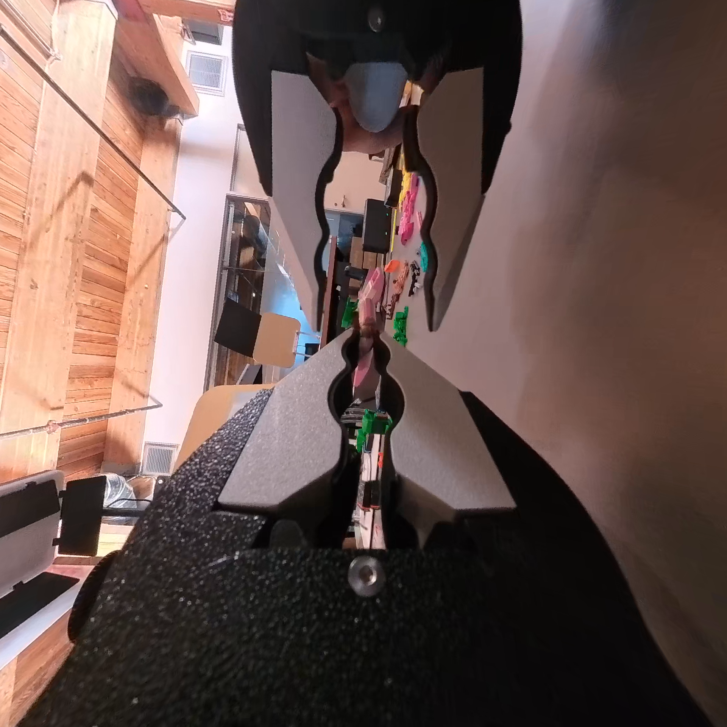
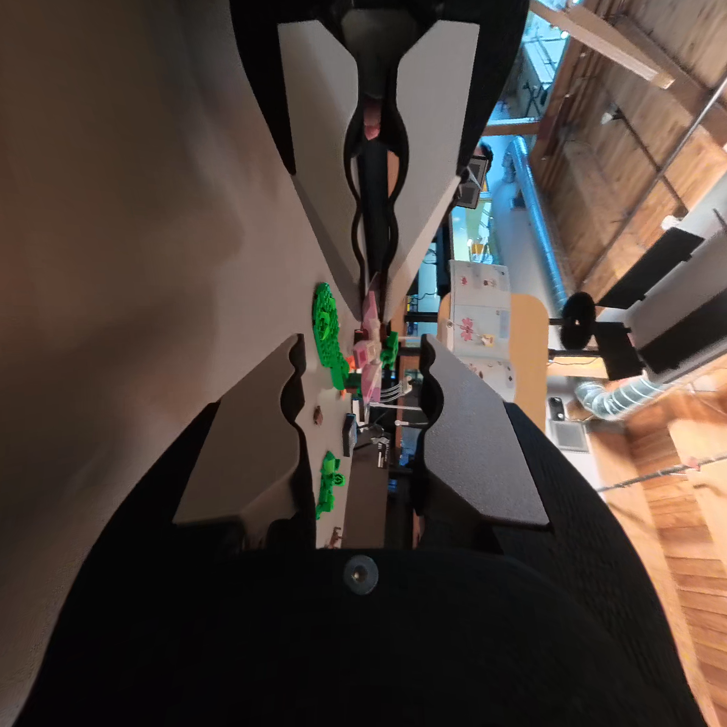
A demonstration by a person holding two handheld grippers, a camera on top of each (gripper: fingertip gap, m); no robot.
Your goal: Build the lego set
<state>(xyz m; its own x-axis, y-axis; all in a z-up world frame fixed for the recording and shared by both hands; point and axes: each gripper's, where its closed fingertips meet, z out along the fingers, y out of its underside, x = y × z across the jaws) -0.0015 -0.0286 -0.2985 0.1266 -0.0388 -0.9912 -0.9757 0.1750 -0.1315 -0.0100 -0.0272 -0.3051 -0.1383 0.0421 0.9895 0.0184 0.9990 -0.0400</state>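
Observation:
My left gripper (image 1: pixel 366 336) is shut on a pink lego assembly (image 1: pixel 369 303) with a brown part at the fingertips, held above the table (image 1: pixel 590 275). My right gripper (image 1: pixel 375 328) faces it tip to tip, open, one fingertip on each side of the assembly. In the right wrist view my right gripper (image 2: pixel 362 338) is open and empty, and the pink assembly (image 2: pixel 368 354), with green bits attached, sits between its fingers. The left gripper (image 2: pixel 373 314) grips that assembly from the far side. A round green baseplate (image 2: pixel 326 326) lies on the table (image 2: pixel 157 275) just beside them.
Loose pieces lie on the table: a pink pile (image 1: pixel 409 220), a teal piece (image 1: pixel 424 253), an orange piece (image 1: pixel 391 265), green pieces (image 1: pixel 400 324). Nearer the right gripper are green leaf pieces (image 2: pixel 328 484) and a small brown piece (image 2: pixel 318 413). A white flowered sheet (image 2: pixel 480 314) stands beyond the table.

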